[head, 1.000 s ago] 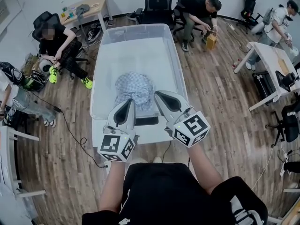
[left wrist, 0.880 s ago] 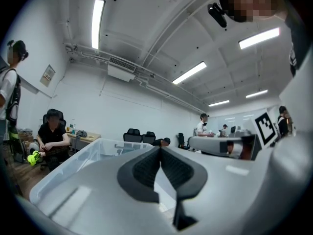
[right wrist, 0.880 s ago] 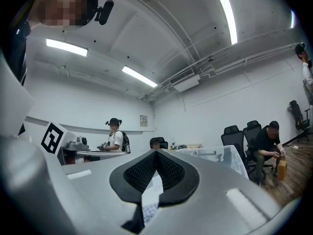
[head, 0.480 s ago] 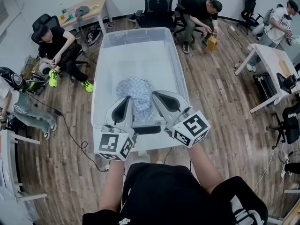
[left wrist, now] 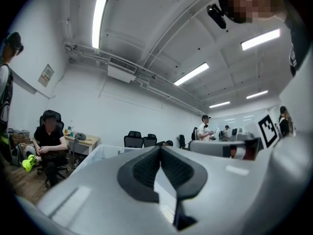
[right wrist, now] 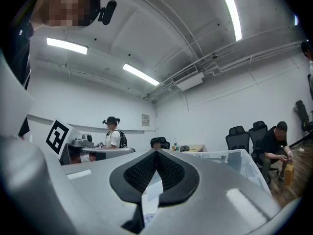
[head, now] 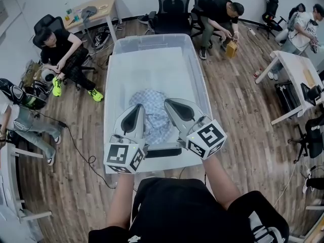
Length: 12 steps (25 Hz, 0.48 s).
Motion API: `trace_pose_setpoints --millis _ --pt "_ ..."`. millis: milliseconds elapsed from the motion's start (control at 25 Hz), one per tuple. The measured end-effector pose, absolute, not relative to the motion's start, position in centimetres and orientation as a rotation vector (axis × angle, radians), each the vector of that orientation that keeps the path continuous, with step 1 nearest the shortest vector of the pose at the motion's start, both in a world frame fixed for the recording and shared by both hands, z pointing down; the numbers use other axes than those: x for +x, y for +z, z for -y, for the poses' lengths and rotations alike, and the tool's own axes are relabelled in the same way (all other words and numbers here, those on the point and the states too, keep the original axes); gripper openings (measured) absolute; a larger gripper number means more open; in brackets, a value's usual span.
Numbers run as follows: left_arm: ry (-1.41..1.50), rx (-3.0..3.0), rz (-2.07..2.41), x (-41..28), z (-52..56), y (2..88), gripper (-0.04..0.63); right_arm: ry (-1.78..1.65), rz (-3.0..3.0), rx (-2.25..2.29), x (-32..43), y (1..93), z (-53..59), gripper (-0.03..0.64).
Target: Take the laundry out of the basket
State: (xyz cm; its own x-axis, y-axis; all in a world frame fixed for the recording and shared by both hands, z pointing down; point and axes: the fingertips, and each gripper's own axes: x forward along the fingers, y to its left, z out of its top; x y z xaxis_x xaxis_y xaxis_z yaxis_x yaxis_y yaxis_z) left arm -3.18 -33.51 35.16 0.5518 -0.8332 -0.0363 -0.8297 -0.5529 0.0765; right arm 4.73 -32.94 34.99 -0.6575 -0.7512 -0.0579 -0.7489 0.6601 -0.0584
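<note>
Jaws shut and empty, the left gripper [head: 137,110] and right gripper [head: 171,105] hover over checked laundry [head: 154,105] in the clear basket [head: 152,38] (soft, light, probably best pinched at its bunched top).

left gripper [head: 137,110] and right gripper [head: 171,104] held side by side, both pointing level, away from the body; jaws of each pressed together. forearms [head: 123,196] bare.

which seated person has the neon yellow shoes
The person in black on the office chair at upper left, beside the wooden desk; nobody else's shoes are bright.
</note>
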Motion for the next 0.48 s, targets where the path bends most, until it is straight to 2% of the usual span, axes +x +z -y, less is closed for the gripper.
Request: trace_pose_setpoints --millis 480 --pt "-0.088 2.709 1.422 -4.6 37.6 35.9 0.008 -0.084 -2.807 -1.29 3.1 35.5 37.0 -0.006"
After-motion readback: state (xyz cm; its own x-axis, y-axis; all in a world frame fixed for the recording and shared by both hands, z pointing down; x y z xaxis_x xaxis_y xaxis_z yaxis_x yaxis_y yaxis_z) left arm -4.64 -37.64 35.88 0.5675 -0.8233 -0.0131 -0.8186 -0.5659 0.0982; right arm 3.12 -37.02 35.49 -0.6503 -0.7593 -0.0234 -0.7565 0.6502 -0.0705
